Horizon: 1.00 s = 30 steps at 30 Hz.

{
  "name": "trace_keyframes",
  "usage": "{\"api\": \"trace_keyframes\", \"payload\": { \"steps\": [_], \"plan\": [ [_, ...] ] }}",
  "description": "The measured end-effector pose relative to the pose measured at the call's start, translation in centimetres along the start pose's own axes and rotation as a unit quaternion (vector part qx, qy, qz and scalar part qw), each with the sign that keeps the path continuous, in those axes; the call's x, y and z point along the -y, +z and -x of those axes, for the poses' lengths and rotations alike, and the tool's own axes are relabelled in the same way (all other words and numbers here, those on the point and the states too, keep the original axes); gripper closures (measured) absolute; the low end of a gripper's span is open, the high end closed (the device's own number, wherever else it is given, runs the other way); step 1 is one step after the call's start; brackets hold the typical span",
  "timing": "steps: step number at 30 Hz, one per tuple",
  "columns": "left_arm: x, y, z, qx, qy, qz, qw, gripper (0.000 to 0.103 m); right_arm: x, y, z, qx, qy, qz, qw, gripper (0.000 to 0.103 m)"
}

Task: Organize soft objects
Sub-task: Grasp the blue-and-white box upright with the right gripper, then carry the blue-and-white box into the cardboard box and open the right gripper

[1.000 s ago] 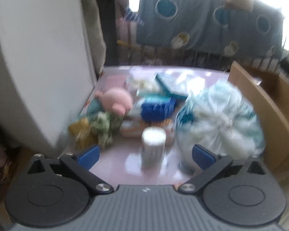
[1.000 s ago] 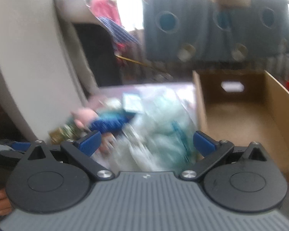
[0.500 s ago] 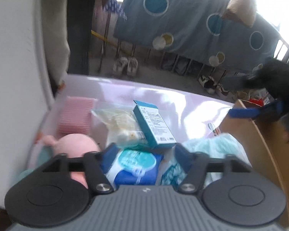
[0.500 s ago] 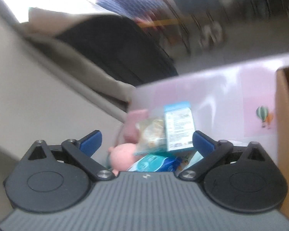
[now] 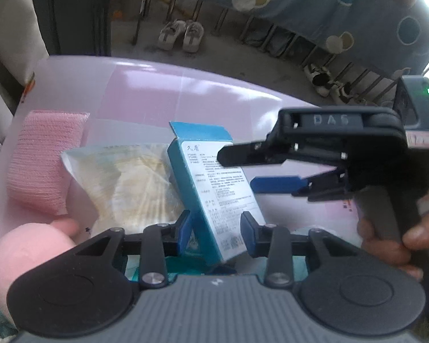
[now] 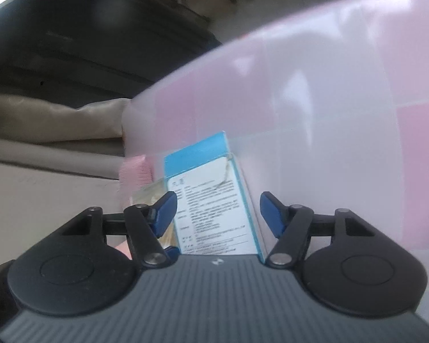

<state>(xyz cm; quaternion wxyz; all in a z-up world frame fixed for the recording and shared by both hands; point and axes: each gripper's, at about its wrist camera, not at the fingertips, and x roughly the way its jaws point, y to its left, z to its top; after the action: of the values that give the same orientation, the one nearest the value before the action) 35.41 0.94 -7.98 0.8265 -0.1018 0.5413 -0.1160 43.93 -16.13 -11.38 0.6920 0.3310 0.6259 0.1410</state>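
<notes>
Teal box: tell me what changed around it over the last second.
Both tongs came in over the pile to the teal box. The left tongs and right tongs now straddle it, jaws closing, pads not yet clearly pressing. The box, pink cloth and pink plush stayed put.

You can read raised letters "DAS" on the top bar of the right gripper [image 5: 243, 168], seen from the left wrist cam. The teal box [image 5: 214, 191] has a white label w/ dense printed lines, prob. Chinese, too small and blurred to read in either view. No other legible text.
</notes>
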Motion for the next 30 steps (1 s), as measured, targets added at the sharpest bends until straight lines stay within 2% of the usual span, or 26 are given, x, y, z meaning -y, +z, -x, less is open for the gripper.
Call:
{"api": "trace_keyframes", "payload": {
  "steps": [1,5,6,10,13,19,24,28,30],
  "plan": [
    [0.1,0.2,-0.4,-0.004,0.003,0.003,1.0000,0.064,0.3,-0.1,-0.4,-0.005,0.007,-0.006,1.000,0.047],
    [0.5,0.2,-1.1,-0.005,0.028,-0.002,0.9996,0.053,0.5,-0.5,-1.2,-0.013,0.015,-0.008,1.000,0.052],
    [0.6,0.1,-1.2,-0.004,0.038,-0.003,0.9993,0.052,0.5,-0.7,-1.3,-0.019,0.013,-0.009,1.000,0.057],
    [0.4,-0.1,-0.7,0.002,0.044,0.004,0.9990,0.053,0.4,-0.9,-0.4,-0.015,0.012,-0.006,1.000,0.063],
    [0.7,0.1,0.8,0.017,0.047,0.002,0.9988,0.053,-0.1,-0.8,1.6,-0.002,0.031,-0.007,0.999,0.066],
    [3.1,-0.2,6.1,0.071,0.043,-0.011,0.9965,0.053,-2.3,-1.7,7.2,0.028,0.069,0.009,0.997,0.070],
    [8.0,-1.1,11.0,0.112,0.022,-0.049,0.9922,0.053,-2.9,-3.4,14.4,0.071,0.103,0.019,0.992,0.070],
    [13.7,-2.4,13.5,0.135,-0.014,-0.092,0.9865,0.053,-0.5,-5.2,21.8,0.116,0.111,0.010,0.987,0.070],
    [16.9,-3.1,13.7,0.138,-0.038,-0.115,0.9831,0.053,1.9,-6.3,25.5,0.140,0.109,0.000,0.984,0.070]
  ]
}}
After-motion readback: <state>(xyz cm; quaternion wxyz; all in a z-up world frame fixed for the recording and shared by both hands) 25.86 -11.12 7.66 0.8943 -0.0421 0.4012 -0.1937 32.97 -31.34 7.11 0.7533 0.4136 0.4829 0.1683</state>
